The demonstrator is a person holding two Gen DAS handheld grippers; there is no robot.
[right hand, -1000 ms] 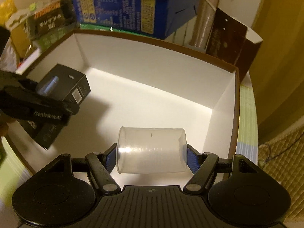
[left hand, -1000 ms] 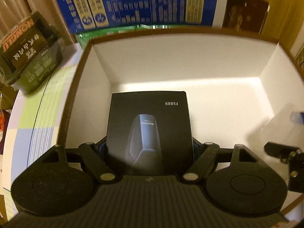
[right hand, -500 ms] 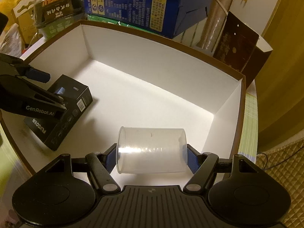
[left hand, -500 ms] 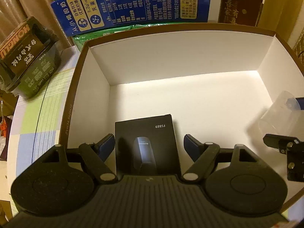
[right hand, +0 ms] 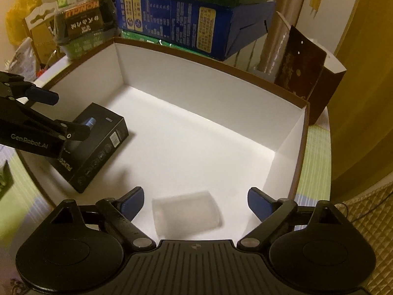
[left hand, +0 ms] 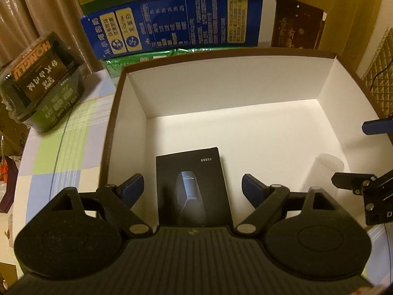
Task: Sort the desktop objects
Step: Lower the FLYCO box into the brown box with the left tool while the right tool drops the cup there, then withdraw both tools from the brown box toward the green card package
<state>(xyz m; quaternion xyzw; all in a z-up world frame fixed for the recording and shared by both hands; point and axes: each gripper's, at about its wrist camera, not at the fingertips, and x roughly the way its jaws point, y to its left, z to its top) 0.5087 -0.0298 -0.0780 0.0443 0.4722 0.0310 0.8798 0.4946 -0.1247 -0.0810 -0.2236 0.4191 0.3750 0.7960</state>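
Observation:
A large white-lined box with a brown rim (left hand: 231,54) (right hand: 216,66) holds two things. A black product box marked FS889 (left hand: 192,186) (right hand: 95,147) lies flat on its floor near the left wall. My left gripper (left hand: 192,188) is open above it, its blue pads apart on either side, not touching. A clear plastic cup (right hand: 185,212) (left hand: 324,174) lies on its side on the floor near the right wall. My right gripper (right hand: 195,200) is open above the cup, clear of it.
Behind the box stand a blue carton (left hand: 172,27) under a green one, and a dark brown bag (left hand: 297,28) at the back right. A black-and-green pack (left hand: 41,83) sits on the checked tablecloth (left hand: 68,147) to the left.
My left gripper opened, set the black box down and rose. My right gripper opened and let the cup drop onto the box floor, then lifted.

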